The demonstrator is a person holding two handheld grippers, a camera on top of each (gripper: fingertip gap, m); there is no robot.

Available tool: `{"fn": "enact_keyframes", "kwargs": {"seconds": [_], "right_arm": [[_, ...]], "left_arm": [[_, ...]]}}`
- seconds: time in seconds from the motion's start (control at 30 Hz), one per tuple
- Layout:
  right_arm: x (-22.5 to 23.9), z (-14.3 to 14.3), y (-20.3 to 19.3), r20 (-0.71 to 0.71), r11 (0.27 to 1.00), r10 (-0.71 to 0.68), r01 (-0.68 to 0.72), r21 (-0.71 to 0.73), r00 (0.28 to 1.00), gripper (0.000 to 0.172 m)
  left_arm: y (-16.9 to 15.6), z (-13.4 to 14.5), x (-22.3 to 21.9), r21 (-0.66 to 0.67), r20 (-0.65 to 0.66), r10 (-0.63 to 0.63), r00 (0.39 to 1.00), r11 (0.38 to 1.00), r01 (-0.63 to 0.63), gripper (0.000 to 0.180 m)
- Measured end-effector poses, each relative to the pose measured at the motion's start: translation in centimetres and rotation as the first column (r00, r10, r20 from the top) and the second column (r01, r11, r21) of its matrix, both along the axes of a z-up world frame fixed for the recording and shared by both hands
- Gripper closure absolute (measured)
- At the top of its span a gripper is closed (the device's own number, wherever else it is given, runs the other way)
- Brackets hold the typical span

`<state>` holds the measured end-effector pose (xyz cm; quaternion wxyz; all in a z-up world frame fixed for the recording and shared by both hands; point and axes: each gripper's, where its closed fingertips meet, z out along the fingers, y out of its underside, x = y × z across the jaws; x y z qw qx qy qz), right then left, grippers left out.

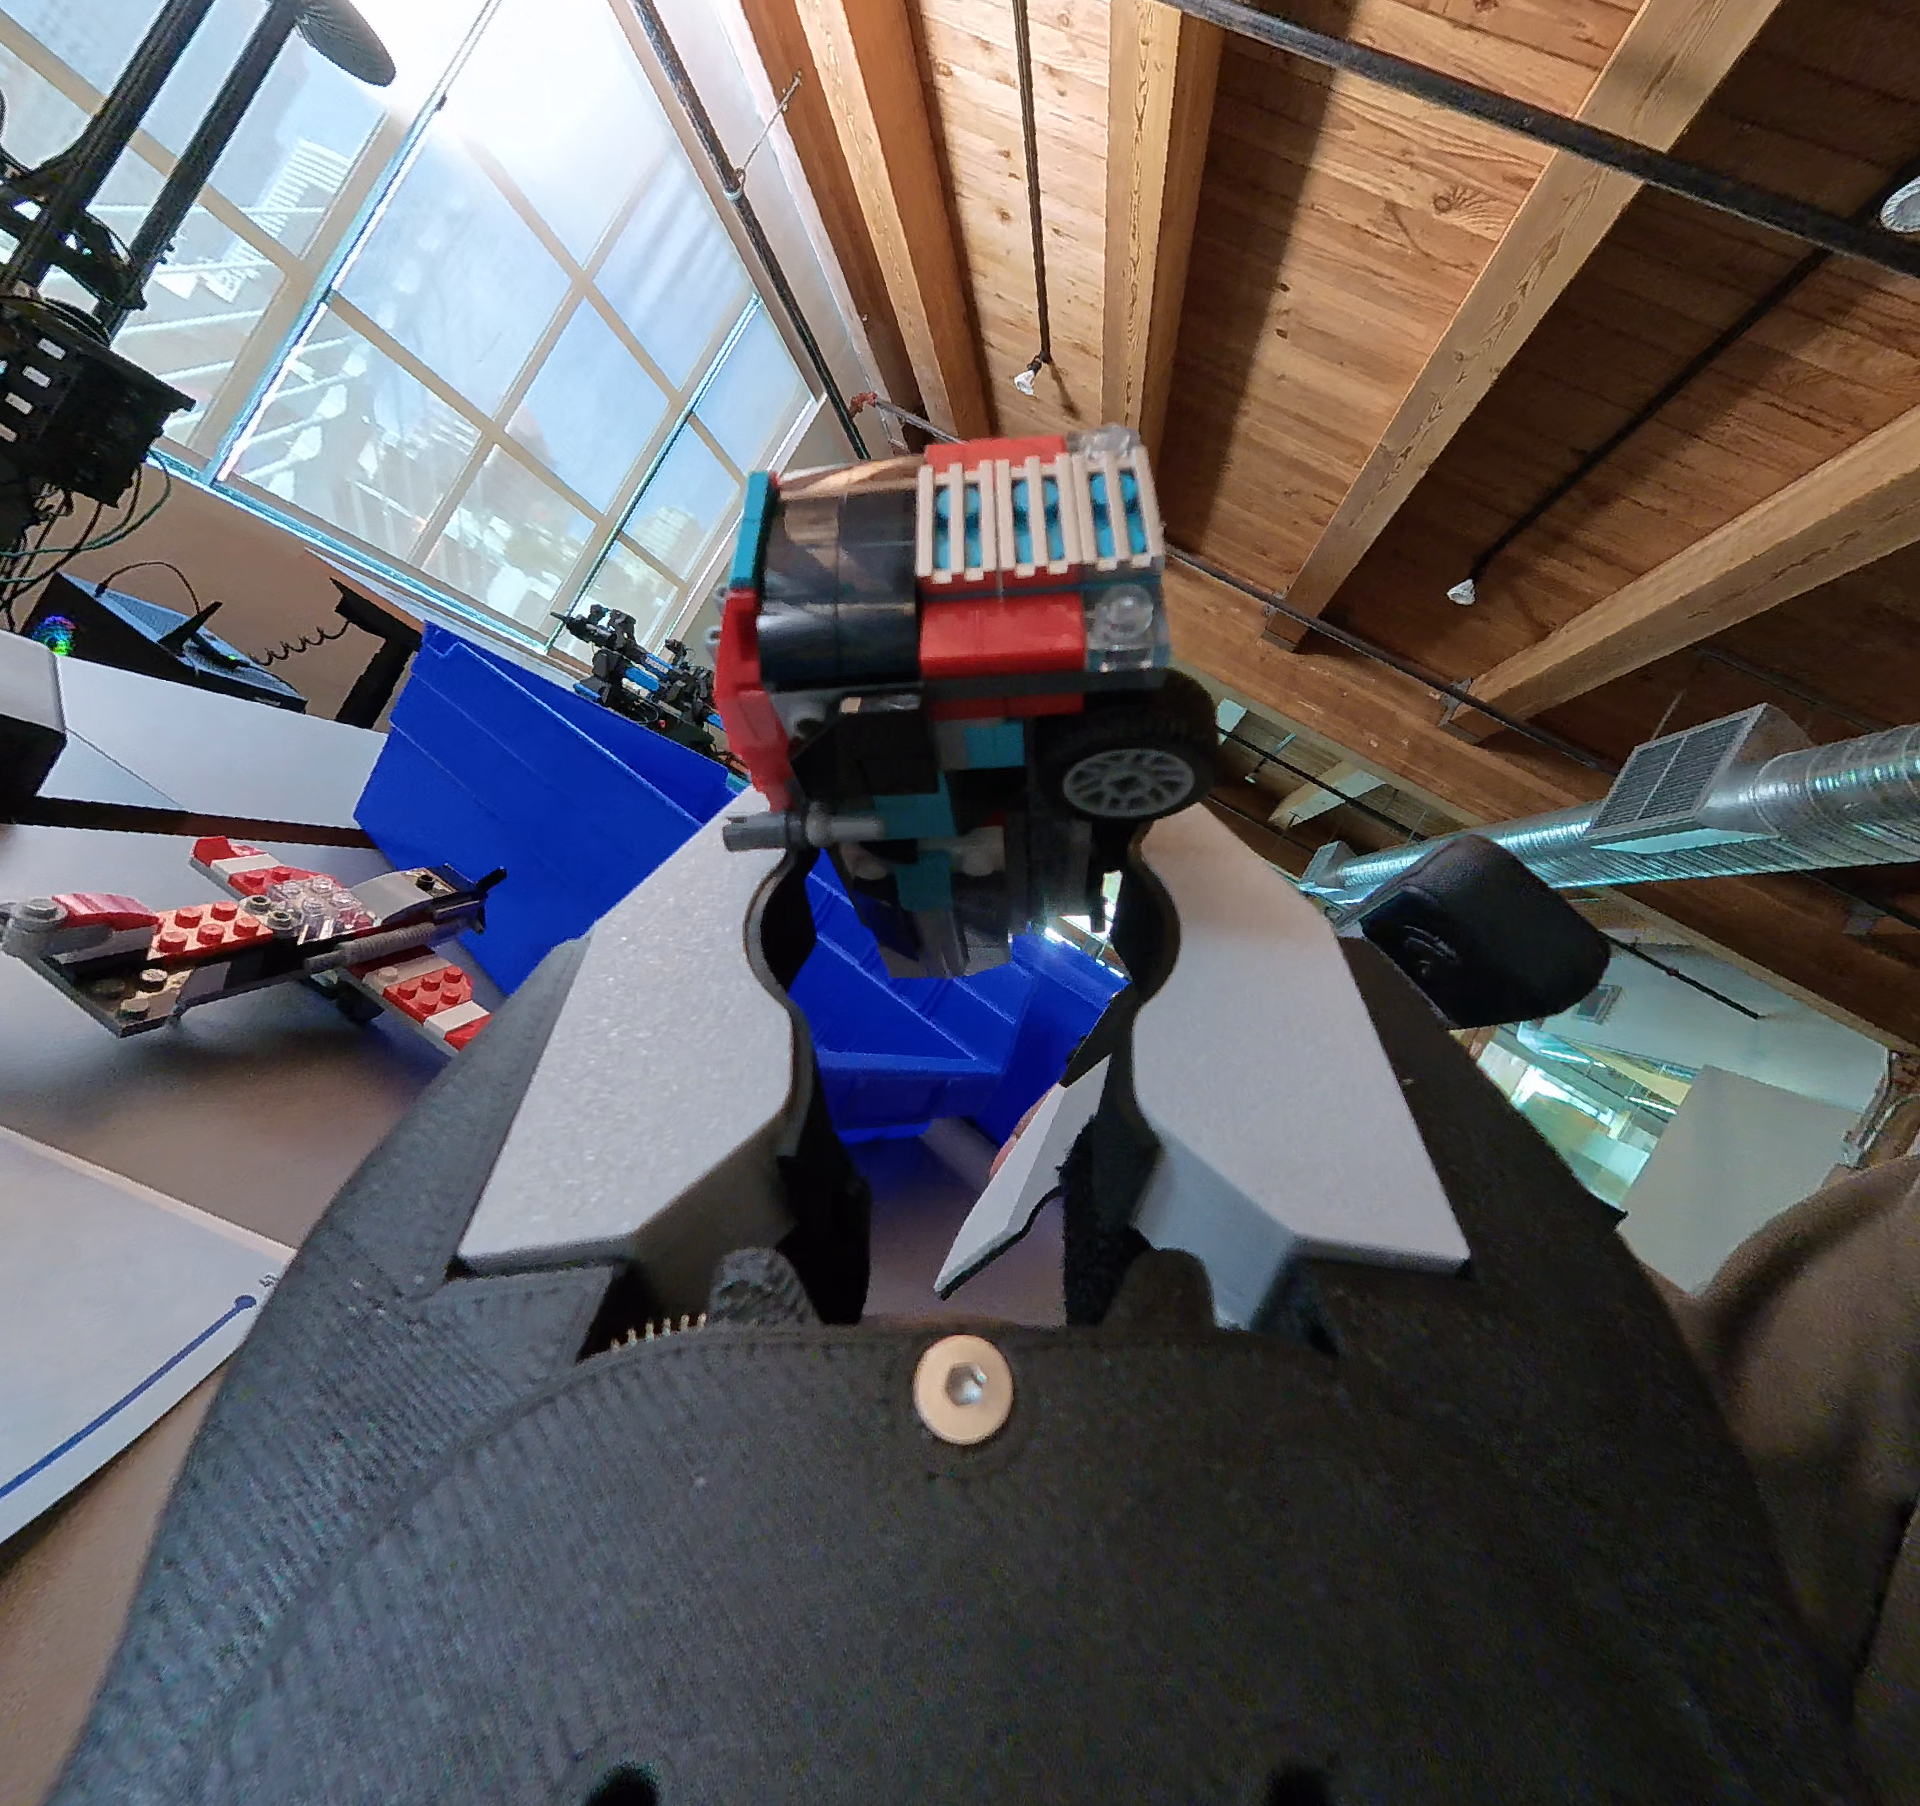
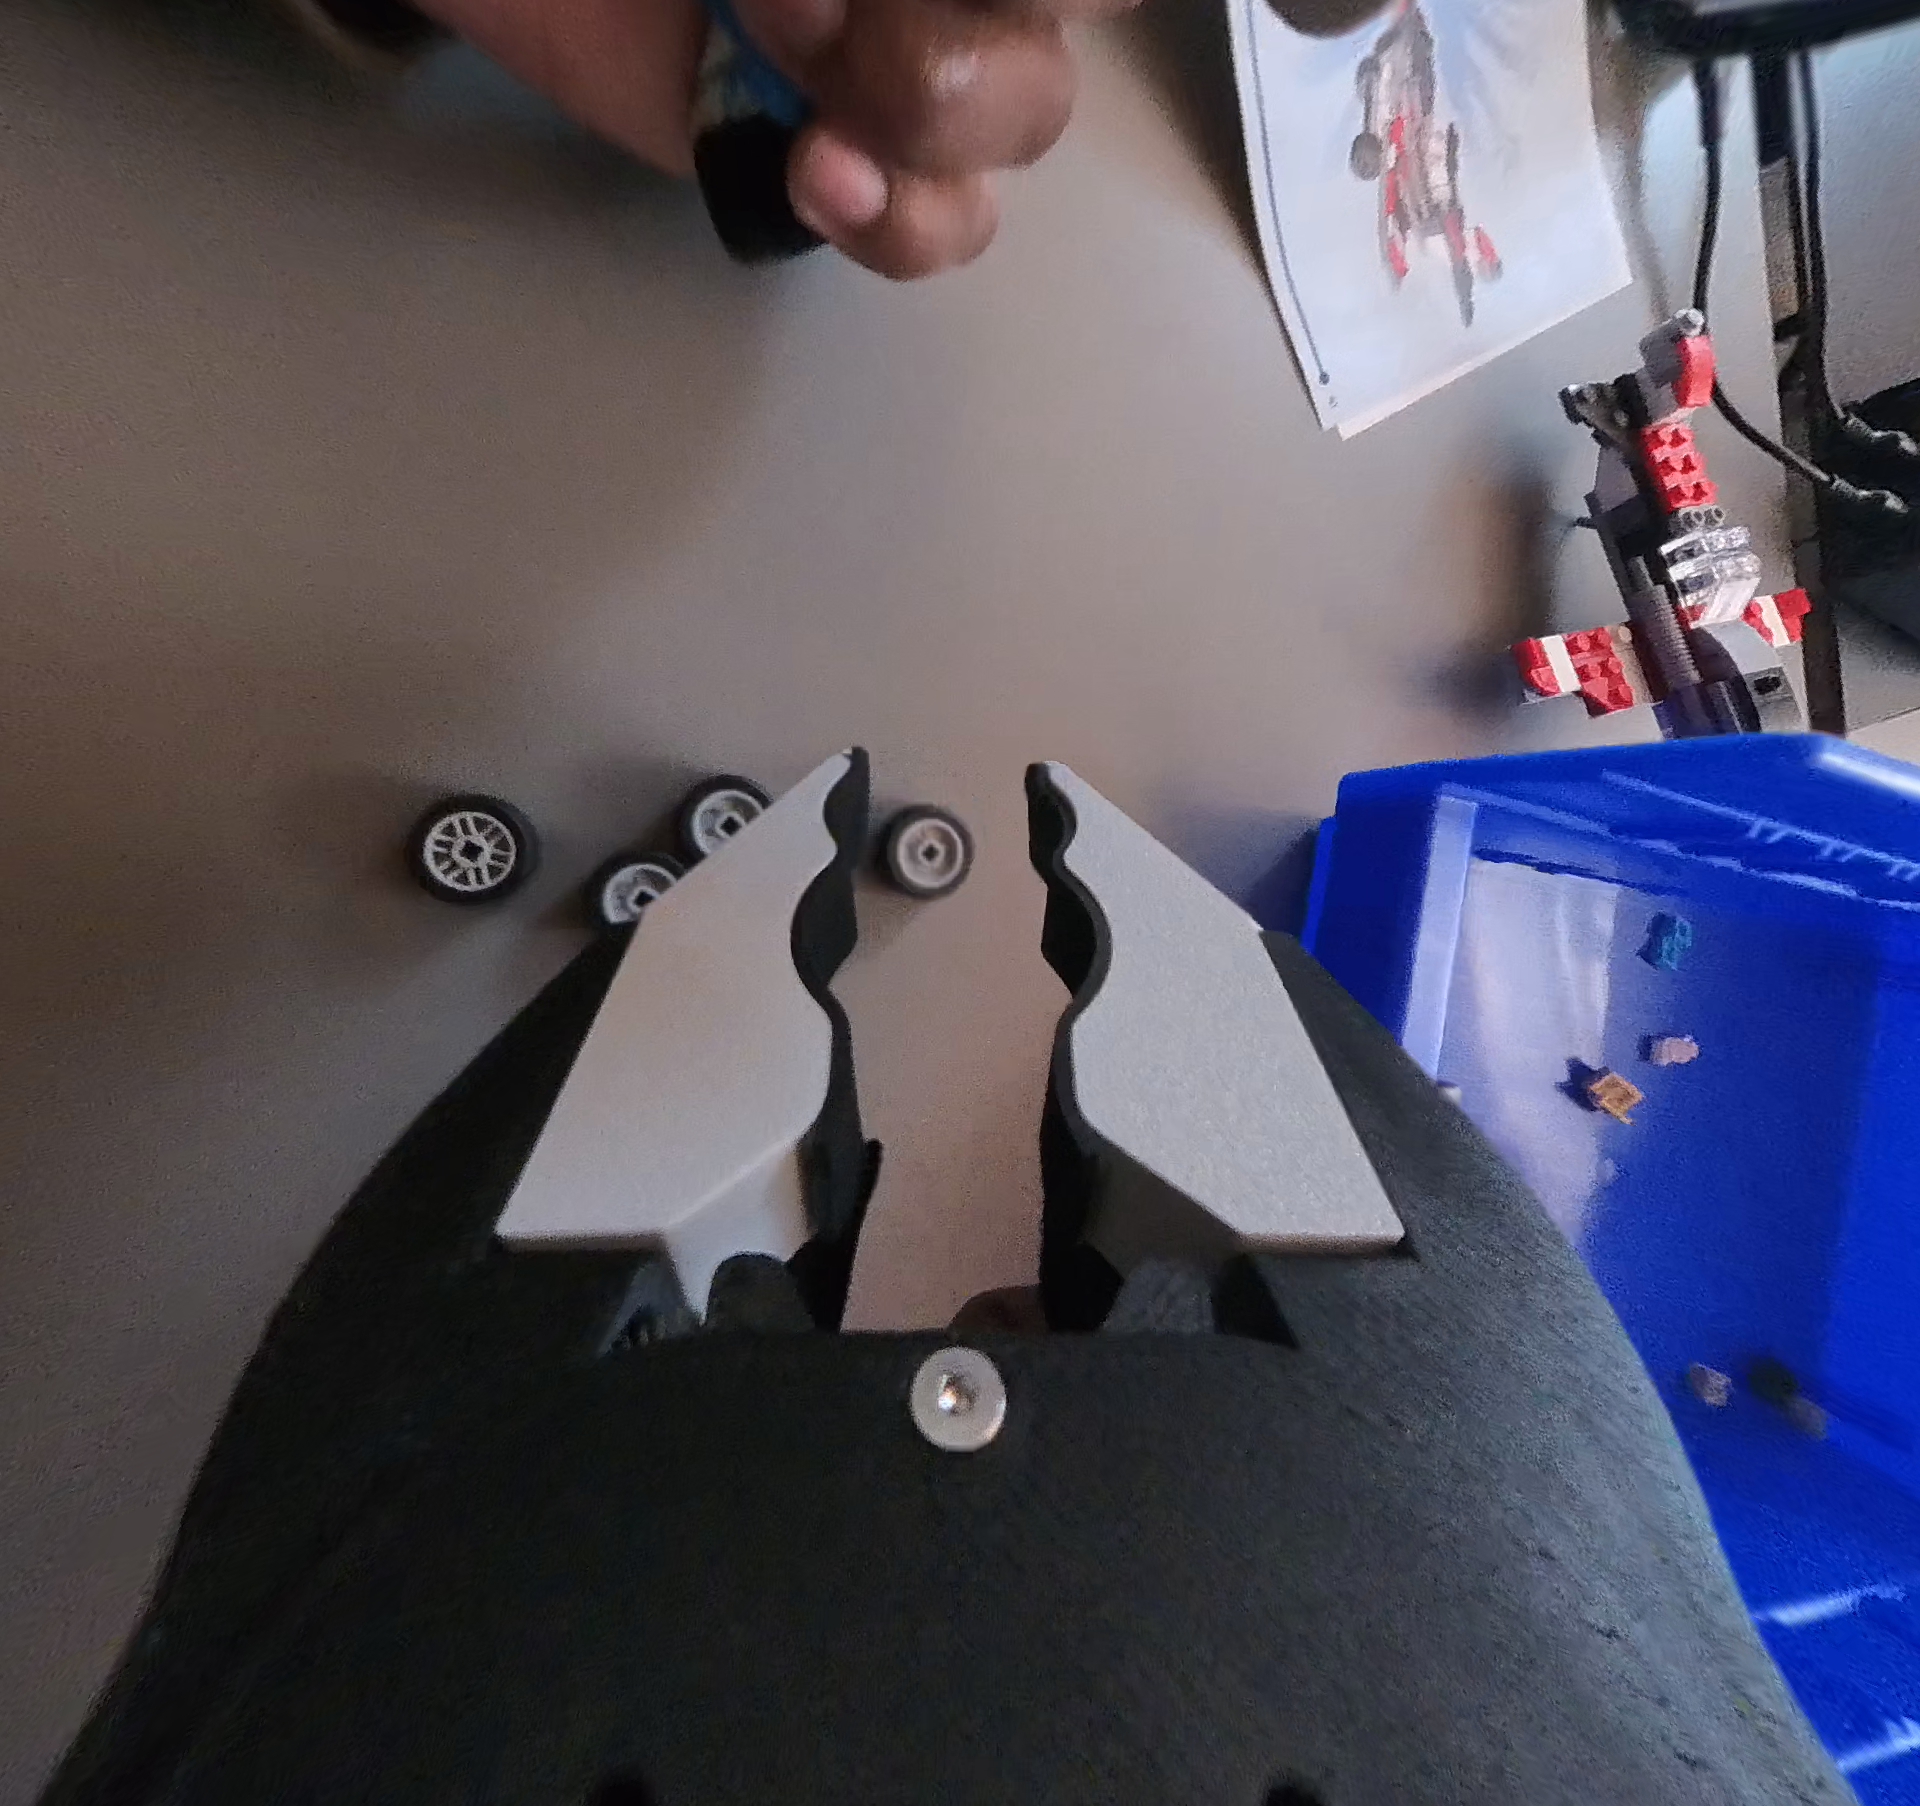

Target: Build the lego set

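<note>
Left gripper [image 1: 940, 883] gripping red-teal brick truck [image 1: 940, 634], seemingly one-wheeled

Bench [image 2: 416, 530] ahead of right tongs [image 2: 945, 769] bare; wheels [image 2: 476, 847] left of them, blue bin [image 2: 1621, 925] right, hand [image 2: 883, 94] far ahead.

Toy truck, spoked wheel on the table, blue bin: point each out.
Toy truck [image 1: 997, 629], left wrist view, on its red side panel.
Spoked wheel [image 2: 473, 847], right wrist view, on its grey hub.
Blue bin [image 2: 1538, 800], right wrist view, on its near rim.
</note>
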<state>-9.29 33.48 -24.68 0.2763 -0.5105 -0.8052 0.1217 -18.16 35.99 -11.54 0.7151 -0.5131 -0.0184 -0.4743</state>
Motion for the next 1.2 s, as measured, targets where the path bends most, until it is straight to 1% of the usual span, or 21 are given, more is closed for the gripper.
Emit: {"fn": "enact_keyframes", "kwargs": {"seconds": [0.17, 0.3, 0.37, 0.43, 0.5, 0.53, 0.6, 0.73, 0.87, 0.93, 1.0, 1.07, 1.13, 1.2], "right_arm": [[1.3, -0.2, 0.4, -0.066, 0.991, -0.099, 0.092, -0.099, 0.993, 0.138], [3.1, -1.7, 0.8, -0.064, 0.963, -0.182, 0.165, -0.212, 0.981, 0.138], [3.1, -2.6, 0.9, -0.058, 0.947, -0.211, 0.189, -0.259, 0.976, 0.138], [2.5, -2.9, 0.9, -0.076, 0.934, -0.228, 0.196, -0.300, 0.971, 0.138], [1.8, -2.9, 0.7, -0.093, 0.929, -0.230, 0.190, -0.319, 0.969, 0.144], [1.6, -2.9, 0.6, -0.098, 0.934, -0.219, 0.180, -0.309, 0.971, 0.149], [1.5, -2.6, 0.8, -0.106, 0.950, -0.213, 0.180, -0.257, 0.971, 0.149], [2.3, -0.6, 1.7, -0.102, 0.978, -0.187, 0.176, -0.108, 0.977, 0.149], [4.2, 0.1, 2.4, 0.030, 0.990, -0.127, 0.125, 0.065, 0.991, 0.149], [4.5, 0.4, 2.5, 0.067, 0.989, -0.101, 0.093, 0.113, 0.993, 0.149], [4.2, 0.8, 2.4, 0.050, 0.991, -0.083, 0.077, 0.110, 0.995, 0.148], [4.0, 1.1, 2.1, 0.012, 0.994, -0.085, 0.084, 0.076, 0.996, 0.148], [4.5, 1.1, 2.4, -0.019, 0.991, -0.124, 0.125, 0.043, 0.992, 0.145], [5.6, 0.8, 3.1, -0.043, 0.980, -0.197, 0.197, -0.005, 0.980, 0.144]], "left_arm": [[0.0, 0.0, 0.1, -0.003, -0.005, -0.013, 1.000, 1.000, 0.013, 0.123], [-0.2, 0.2, 0.2, 0.003, -0.012, -0.022, 1.000, 1.000, 0.022, 0.123], [-0.2, 0.1, 0.2, 0.000, -0.010, -0.026, 1.000, 1.000, 0.026, 0.123], [-0.2, 0.0, 0.1, -0.005, -0.003, -0.025, 1.000, 1.000, 0.025, 0.123], [-0.2, 0.0, -0.1, -0.008, -0.001, -0.018, 1.000, 1.000, 0.018, 0.123], [-0.2, 0.0, -0.2, -0.008, 0.001, -0.014, 1.000, 1.000, 0.014, 0.123], [-0.2, 0.0, -0.5, -0.012, 0.007, -0.006, 1.000, 1.000, 0.006, 0.123], [0.1, -0.3, -0.8, -0.027, 0.014, -0.001, 1.000, 1.000, 0.001, 0.123], [0.3, -0.5, -0.5, -0.040, 0.007, -0.008, 1.000, 0.999, 0.009, 0.123], [0.3, -0.6, -0.3, -0.042, 0.000, -0.013, 1.000, 0.999, 0.013, 0.123], [0.4, -0.6, -0.1, -0.045, -0.005, -0.017, 1.000, 0.999, 0.017, 0.123], [0.4, -0.7, -0.1, -0.048, -0.005, -0.020, 1.000, 0.999, 0.020, 0.123], [0.5, -0.8, -0.1, -0.052, -0.004, -0.021, 1.000, 0.998, 0.021, 0.123], [0.5, -0.8, -0.2, -0.055, -0.004, -0.020, 1.000, 0.998, 0.019, 0.123]]}}
